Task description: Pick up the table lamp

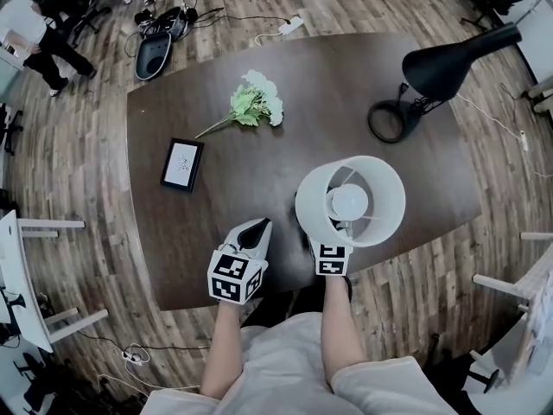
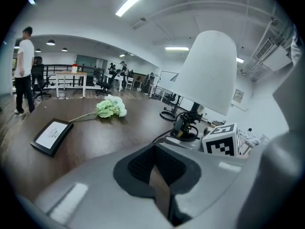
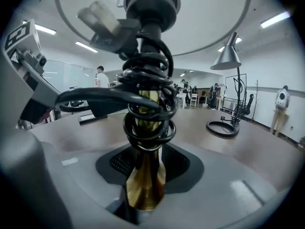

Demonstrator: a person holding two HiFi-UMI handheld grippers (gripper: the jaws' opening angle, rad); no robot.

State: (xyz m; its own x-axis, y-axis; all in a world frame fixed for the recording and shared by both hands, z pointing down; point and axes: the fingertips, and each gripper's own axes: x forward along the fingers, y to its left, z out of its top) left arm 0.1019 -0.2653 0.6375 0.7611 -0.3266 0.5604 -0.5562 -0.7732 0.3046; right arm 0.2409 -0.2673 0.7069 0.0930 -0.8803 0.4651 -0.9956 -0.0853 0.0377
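The table lamp has a white shade [image 1: 350, 200] and a brass stem [image 3: 145, 175] with black cord coiled round it. My right gripper [image 1: 331, 251] is shut on that stem, and the lamp stands upright in it near the table's front edge. In the left gripper view the shade [image 2: 209, 70] rises to the right. My left gripper [image 1: 252, 234] hangs beside it at the front edge, jaws shut with nothing between them. The lamp's base is hidden under the shade in the head view.
On the dark oval table [image 1: 225, 67] lie a green and white flower bunch [image 1: 253, 103] and a small black picture frame [image 1: 182, 164]. A black desk lamp [image 1: 436, 69] with a ring base stands at the far right. A person [image 1: 33, 35] stands at the far left.
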